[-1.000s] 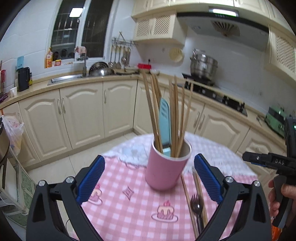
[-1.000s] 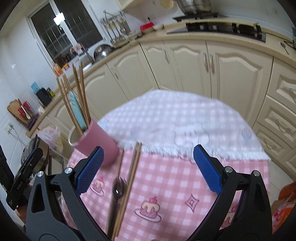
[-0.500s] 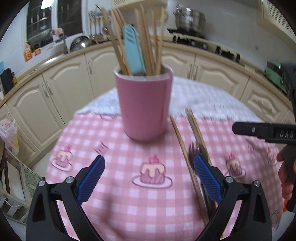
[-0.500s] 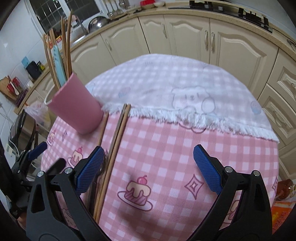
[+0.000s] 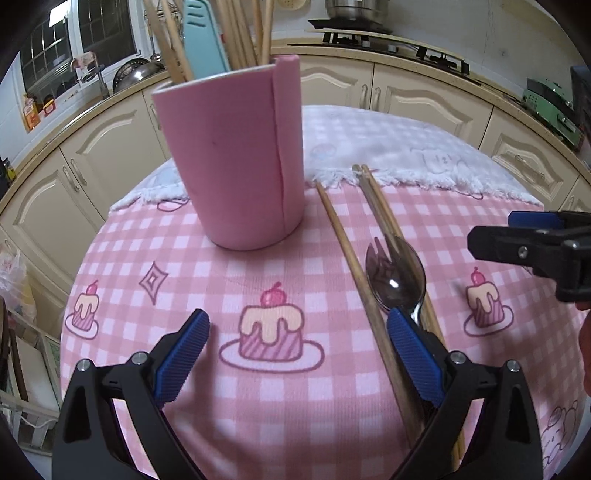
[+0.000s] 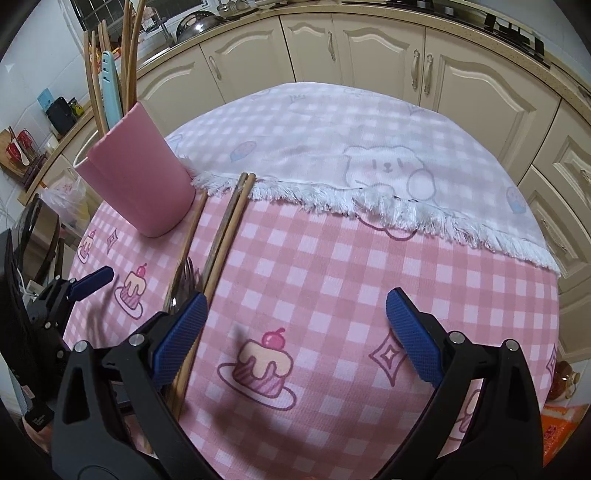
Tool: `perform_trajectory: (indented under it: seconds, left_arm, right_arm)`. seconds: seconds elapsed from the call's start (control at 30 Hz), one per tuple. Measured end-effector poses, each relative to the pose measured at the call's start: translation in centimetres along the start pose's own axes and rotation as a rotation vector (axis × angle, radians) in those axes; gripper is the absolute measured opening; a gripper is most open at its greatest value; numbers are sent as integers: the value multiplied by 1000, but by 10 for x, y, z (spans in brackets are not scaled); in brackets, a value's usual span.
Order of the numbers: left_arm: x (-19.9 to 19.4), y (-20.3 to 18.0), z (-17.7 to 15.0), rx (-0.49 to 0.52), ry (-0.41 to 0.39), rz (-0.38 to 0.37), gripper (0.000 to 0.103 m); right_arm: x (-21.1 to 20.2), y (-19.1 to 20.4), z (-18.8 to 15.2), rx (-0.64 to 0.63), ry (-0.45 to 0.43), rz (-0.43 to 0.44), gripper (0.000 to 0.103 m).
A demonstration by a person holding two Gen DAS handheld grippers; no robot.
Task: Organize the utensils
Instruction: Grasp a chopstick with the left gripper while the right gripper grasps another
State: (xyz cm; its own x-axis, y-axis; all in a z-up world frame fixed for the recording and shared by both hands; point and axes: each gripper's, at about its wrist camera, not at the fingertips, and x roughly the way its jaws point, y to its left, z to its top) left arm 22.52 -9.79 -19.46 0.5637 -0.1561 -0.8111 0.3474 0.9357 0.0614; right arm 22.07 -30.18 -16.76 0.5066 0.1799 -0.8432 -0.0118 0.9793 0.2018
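**Both grippers down at table height, nothing gripped yet**

Since a second ago we have brought both grippers from a raised look across the kitchen down close over the pink checked tablecloth [image 5: 280, 398]; the pink cup [image 5: 236, 158], small in the left view back then, now fills its upper middle. Our left gripper [image 5: 297, 350] has its jaws wide apart with only cloth between them, its right pad lying over the handle end of the loose utensils. Our right gripper [image 6: 295, 336] is likewise spread and empty, its left pad just over the same bundle. We read this as the approach to a first pick, with no loose utensil lifted so far.

Counting what lies loose to the right of the cup: three wooden chopsticks, one single chopstick [image 5: 340, 236] nearest the cup and a pair of chopsticks [image 5: 376, 199] side by side with tips on the fringe of the white cloth [image 5: 406, 147]. A metal spoon [image 5: 397, 284] rests on them and a fork [image 5: 380, 247] shows its tines at the spoon's far edge, so one of each.

Standing in the cup: one pale blue utensil [image 5: 201, 37] and a cluster of wooden sticks [image 5: 240, 29], at least six, too overlapped for us to count exactly.
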Motion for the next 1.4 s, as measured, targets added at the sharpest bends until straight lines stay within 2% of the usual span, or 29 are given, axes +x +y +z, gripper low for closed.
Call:
perform_trajectory:
  seconds: [0.1,0.13,0.2,0.23,0.6,0.8,0.97,1.23,1.27,1.3,1.33,1.37,1.4]
  left_arm:
    - [3,1,3,-10,10,-14,94]
    - [3,3,4,-9,11,-24,91]
    - [-1,5,3,-1,6,-37,77]
    - [-3,7,2,10,8,-37,76]
    - [-6,29,-6,-2,9,-14,77]
    - [-6,29,-7,-6,7,-15,77]
    - [-6,27,-4,12,16,-4,77]
    - [4,20,16,65,59,9,76]
    - [6,20,20,65,70,-3,70]
    - [7,19,23,65,82,-24,61]
    - [8,18,26,64,94,-47,56]
    - [9,17,28,65,101,-60,46]
    - [9,15,31,73,109,-77,35]
  right_arm:
    - [1,1,-1,-14,7,-11,95]
    - [2,3,-2,-25,12,-11,95]
    - [5,9,-4,-43,21,-9,95]
    - [8,15,-6,-63,30,-13,95]
    - [25,41,-14,-168,42,-113,95]
    - [38,55,-5,-210,94,-163,95]
    - [37,43,-2,-172,84,-158,94]
    - [40,33,16,-129,85,-136,75]
    - [42,31,22,-124,85,-133,72]
    - [43,33,26,-121,83,-128,63]
    - [45,35,30,-122,82,-126,50]
    - [47,38,34,-132,80,-125,42]
    - [47,42,34,-141,79,-122,28]
